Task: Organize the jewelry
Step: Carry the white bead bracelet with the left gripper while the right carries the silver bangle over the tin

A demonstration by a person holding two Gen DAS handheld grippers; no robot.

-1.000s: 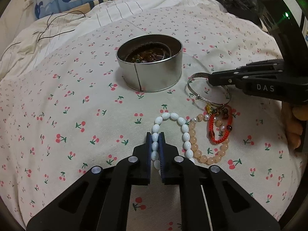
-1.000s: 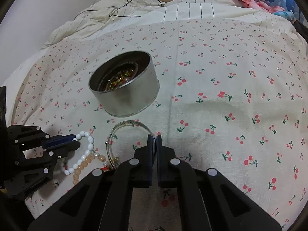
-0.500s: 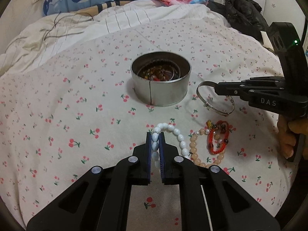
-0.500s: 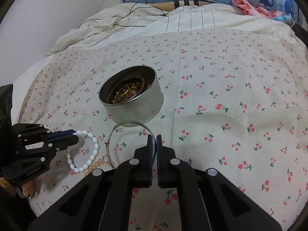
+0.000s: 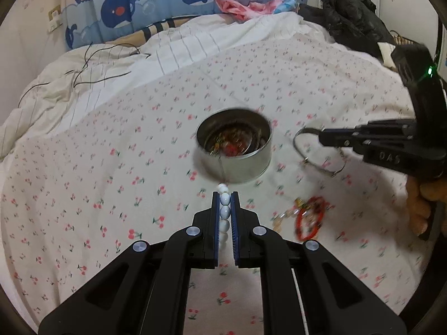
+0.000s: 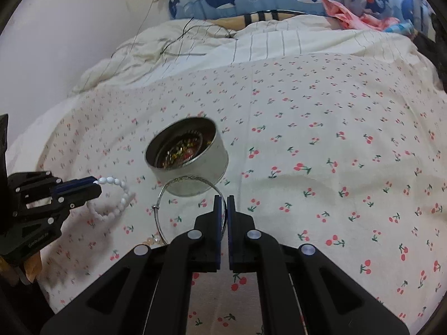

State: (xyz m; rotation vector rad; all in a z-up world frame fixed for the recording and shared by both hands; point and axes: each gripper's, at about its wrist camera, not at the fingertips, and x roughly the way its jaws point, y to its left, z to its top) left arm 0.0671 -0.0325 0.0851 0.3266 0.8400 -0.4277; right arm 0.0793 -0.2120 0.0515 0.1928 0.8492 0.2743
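Whale-print curtains (image 5: 156, 8) hang behind a bed (image 6: 321, 167) spread with a cherry-patterned sheet, a striped cream duvet (image 5: 111, 64) bunched at its far side with a thin black cable (image 5: 92, 67) trailing over it. Near the middle of the sheet stands a round metal tin (image 5: 237, 164), open at the top, with mixed jewelry lying inside. At right, a person's hand (image 5: 419, 206) carries the right gripper (image 6: 224, 203), its jaws pinching a thin silver bangle (image 6: 167, 192) that hangs clear of the sheet just beside the tin. The left gripper (image 5: 225, 203) has its jaws pressed on a white bead bracelet (image 6: 117, 195), the loop dangling in the air near the tin's other side. On the sheet between the two grippers lie a red cord bracelet (image 5: 308, 220) and peach beads (image 5: 279, 217), blurred.
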